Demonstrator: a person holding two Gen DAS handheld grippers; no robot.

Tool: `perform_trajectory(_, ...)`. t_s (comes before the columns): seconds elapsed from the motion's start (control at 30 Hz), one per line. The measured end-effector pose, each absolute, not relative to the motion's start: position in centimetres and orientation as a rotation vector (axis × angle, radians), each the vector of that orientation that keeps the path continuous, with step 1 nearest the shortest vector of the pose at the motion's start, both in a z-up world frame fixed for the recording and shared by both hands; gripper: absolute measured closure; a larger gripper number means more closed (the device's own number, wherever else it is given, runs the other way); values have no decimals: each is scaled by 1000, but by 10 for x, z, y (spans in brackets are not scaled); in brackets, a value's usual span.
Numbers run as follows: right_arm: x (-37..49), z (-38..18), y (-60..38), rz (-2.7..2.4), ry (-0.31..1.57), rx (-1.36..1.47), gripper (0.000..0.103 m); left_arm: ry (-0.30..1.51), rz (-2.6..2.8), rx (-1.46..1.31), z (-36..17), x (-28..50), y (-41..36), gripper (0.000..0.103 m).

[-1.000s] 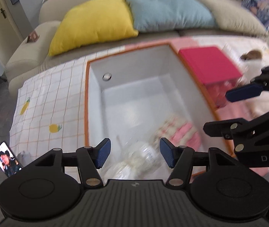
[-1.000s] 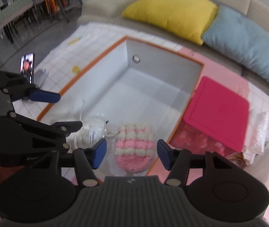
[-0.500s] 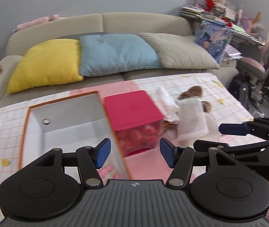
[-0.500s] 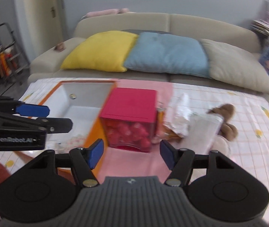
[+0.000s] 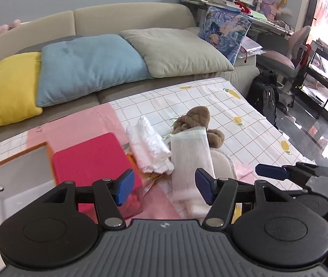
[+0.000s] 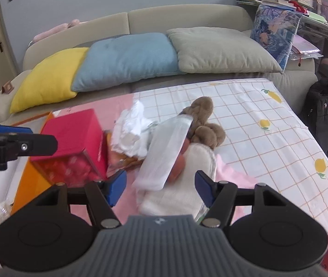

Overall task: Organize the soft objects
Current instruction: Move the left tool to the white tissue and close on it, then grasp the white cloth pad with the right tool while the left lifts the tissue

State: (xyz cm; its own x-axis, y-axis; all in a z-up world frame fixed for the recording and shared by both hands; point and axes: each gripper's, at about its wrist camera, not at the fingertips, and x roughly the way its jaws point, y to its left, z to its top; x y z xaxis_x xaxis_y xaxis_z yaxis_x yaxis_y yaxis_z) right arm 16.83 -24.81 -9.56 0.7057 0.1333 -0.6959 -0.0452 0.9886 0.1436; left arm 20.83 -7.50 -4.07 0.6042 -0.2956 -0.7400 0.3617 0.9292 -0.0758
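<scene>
A pile of soft things lies on the checked cloth: a white packaged roll (image 5: 190,159) (image 6: 166,152), a crumpled white bundle (image 5: 148,149) (image 6: 131,131), a brown plush toy (image 5: 196,120) (image 6: 204,120) and a cream pad (image 6: 187,184). My left gripper (image 5: 161,187) is open and empty, just short of the roll. My right gripper (image 6: 160,188) is open and empty over the pad and the roll. It also shows at the right of the left wrist view (image 5: 270,172). The white bin with an orange rim (image 5: 13,159) is at the far left.
A pink-lidded clear box (image 5: 90,157) (image 6: 71,136) stands between the bin and the pile. A sofa with yellow (image 5: 4,92), blue (image 5: 87,67) and grey (image 5: 177,50) cushions runs along the back. A black backpack (image 5: 264,94) and a desk chair (image 5: 288,60) stand to the right.
Both grippers have swung right, away from the white bin and toward the pile of soft things. Both stay open and empty.
</scene>
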Motion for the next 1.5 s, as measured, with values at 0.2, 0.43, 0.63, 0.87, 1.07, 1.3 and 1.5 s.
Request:
perform_trajectory(0.2,202,-109,-264,77,805,158,38,944,-373,89,-61,274,-90,30)
perform_trajectory(0.43,225,-126,-279,56,838,192,38,1075,-322,124,-102,336,-107,28)
perform_trajectory(0.63,230,-136,-294,17,855,213,38,1148,-262,172,-128,364,-115,28)
perform_trajectory(0.87,218,-147,-309,-31,874,266,37,1146,-236,389,-150,366,-141,43)
perform_trajectory(1.07,214,-162,-304,-11,912,262,44,1054,-249,507,-156,352,-154,85)
perform_trajectory(1.3,214,-171,-303,0,913,272,47,868,-287,357,-101,317,-132,91)
perform_trajectory(1.5,213,-174,-303,9,902,296,49,762,-312,227,-55,267,-111,91)
